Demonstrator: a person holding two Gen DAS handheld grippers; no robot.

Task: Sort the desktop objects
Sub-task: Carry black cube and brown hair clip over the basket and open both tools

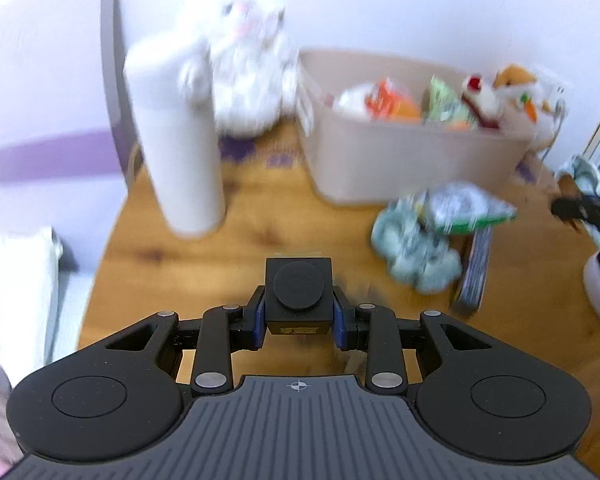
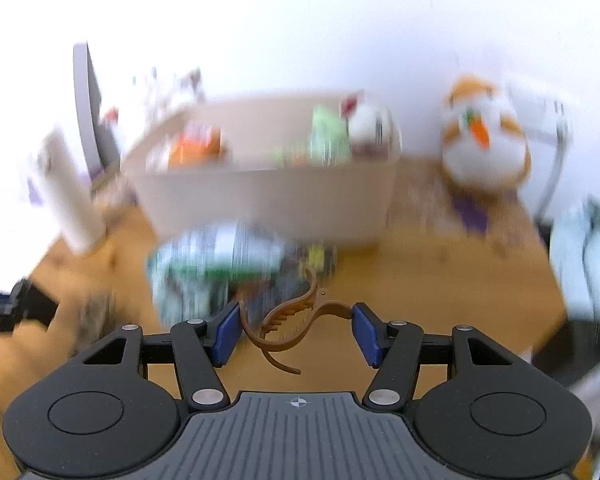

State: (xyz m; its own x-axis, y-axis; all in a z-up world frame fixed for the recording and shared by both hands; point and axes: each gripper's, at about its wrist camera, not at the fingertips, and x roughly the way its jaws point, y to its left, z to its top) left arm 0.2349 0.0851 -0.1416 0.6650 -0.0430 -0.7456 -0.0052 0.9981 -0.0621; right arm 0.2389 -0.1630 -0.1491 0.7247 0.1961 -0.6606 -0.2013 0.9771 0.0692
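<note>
Wooden tabletop (image 1: 260, 208) against a white wall, both views motion-blurred. My left gripper (image 1: 299, 322) is clamped on a black cube-shaped box (image 1: 299, 294) with a round disc on its upper face, held above the wood. My right gripper (image 2: 296, 330) pinches a brown hair claw clip (image 2: 296, 320) between its blue pads (image 2: 227, 330). Behind stand a beige storage bin (image 1: 400, 152) of packets, a white cylinder (image 1: 176, 136), a white plush rabbit (image 1: 252, 76) and a crumpled snack bag (image 1: 460, 206).

Rounded wooden table (image 1: 260, 216) against a white wall (image 1: 380, 8) — bright, even light
</note>
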